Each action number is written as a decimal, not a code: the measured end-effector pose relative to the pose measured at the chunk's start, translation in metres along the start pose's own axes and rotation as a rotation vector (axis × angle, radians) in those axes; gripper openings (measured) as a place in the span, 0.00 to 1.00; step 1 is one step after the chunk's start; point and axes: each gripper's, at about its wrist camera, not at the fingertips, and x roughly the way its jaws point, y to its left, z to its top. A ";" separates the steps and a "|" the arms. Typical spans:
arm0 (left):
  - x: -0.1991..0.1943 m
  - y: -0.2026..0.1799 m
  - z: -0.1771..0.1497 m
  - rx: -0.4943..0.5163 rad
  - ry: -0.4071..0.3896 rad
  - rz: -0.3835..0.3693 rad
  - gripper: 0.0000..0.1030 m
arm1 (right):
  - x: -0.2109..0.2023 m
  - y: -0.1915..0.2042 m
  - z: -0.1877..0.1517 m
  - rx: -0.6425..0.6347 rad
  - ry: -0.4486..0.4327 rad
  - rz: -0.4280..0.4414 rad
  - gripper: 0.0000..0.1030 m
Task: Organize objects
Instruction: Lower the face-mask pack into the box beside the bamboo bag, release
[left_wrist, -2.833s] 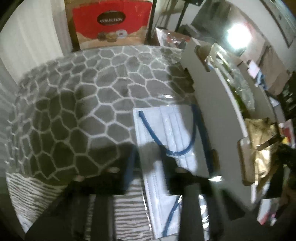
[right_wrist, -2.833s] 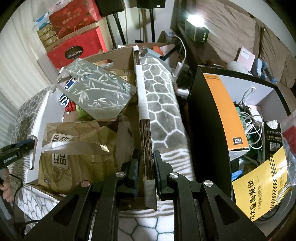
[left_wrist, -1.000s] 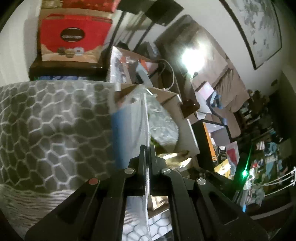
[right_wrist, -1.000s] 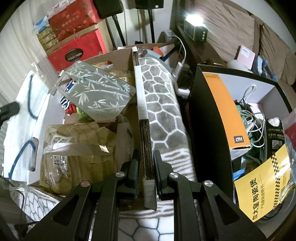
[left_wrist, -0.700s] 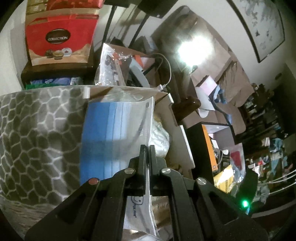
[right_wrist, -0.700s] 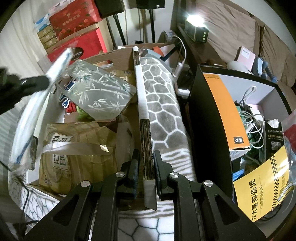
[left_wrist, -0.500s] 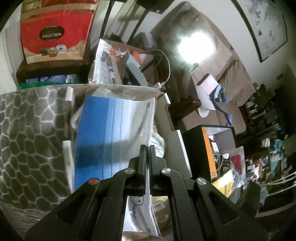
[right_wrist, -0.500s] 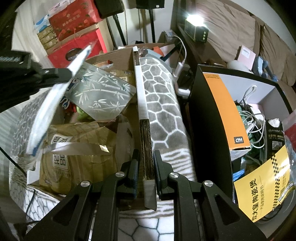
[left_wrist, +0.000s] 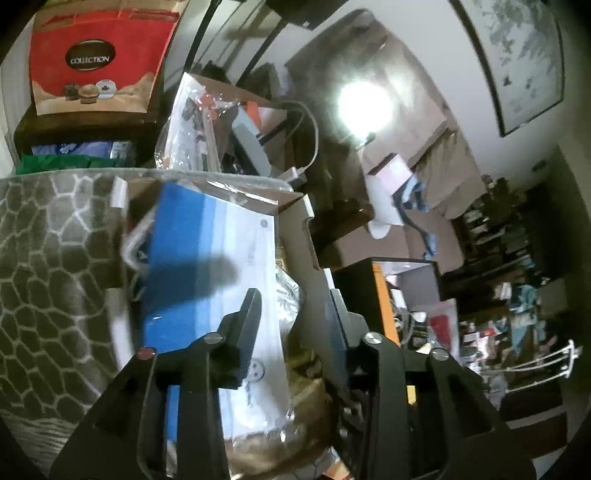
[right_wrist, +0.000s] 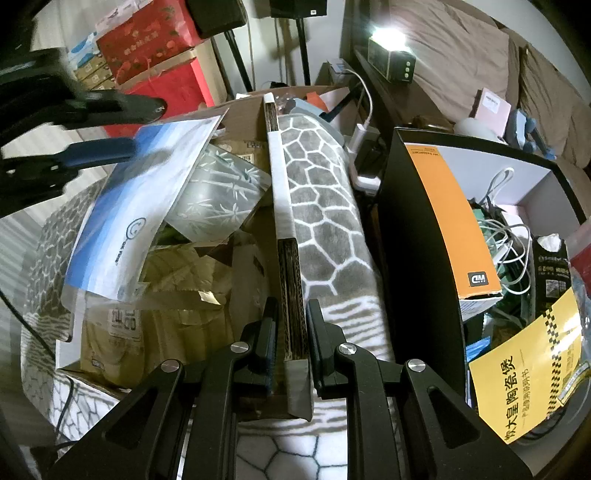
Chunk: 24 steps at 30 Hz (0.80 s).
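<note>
A blue and white mask packet (left_wrist: 207, 273) lies tilted on top of the things in the open cardboard box (left_wrist: 295, 221); it also shows in the right wrist view (right_wrist: 140, 206). My left gripper (left_wrist: 295, 295) is open just above the packet, and it shows from the side in the right wrist view (right_wrist: 144, 129). My right gripper (right_wrist: 290, 314) is shut on the box's upright right flap (right_wrist: 284, 229). A bamboo-print bag (right_wrist: 218, 192) and a gold bag (right_wrist: 173, 288) lie in the box under the packet.
A grey honeycomb blanket (right_wrist: 321, 221) lies around the box. A black box with an orange panel (right_wrist: 443, 214) holds cables on the right. A red gift box (left_wrist: 96, 59) stands behind. A bright lamp (right_wrist: 388, 40) glares at the back.
My left gripper lifted the mask packet off the blanket, carried it over the box and opened; the packet now rests on the box's contents. The right gripper kept its hold on the flap.
</note>
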 end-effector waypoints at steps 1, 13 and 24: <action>-0.006 0.003 0.000 0.001 -0.011 -0.003 0.36 | 0.000 0.001 0.000 0.001 0.000 0.001 0.15; -0.030 0.065 -0.033 -0.029 0.039 0.145 0.39 | 0.002 0.010 0.006 -0.004 -0.009 -0.003 0.15; -0.030 0.055 -0.052 0.023 0.050 0.106 0.40 | 0.005 0.012 0.018 -0.001 -0.018 -0.005 0.15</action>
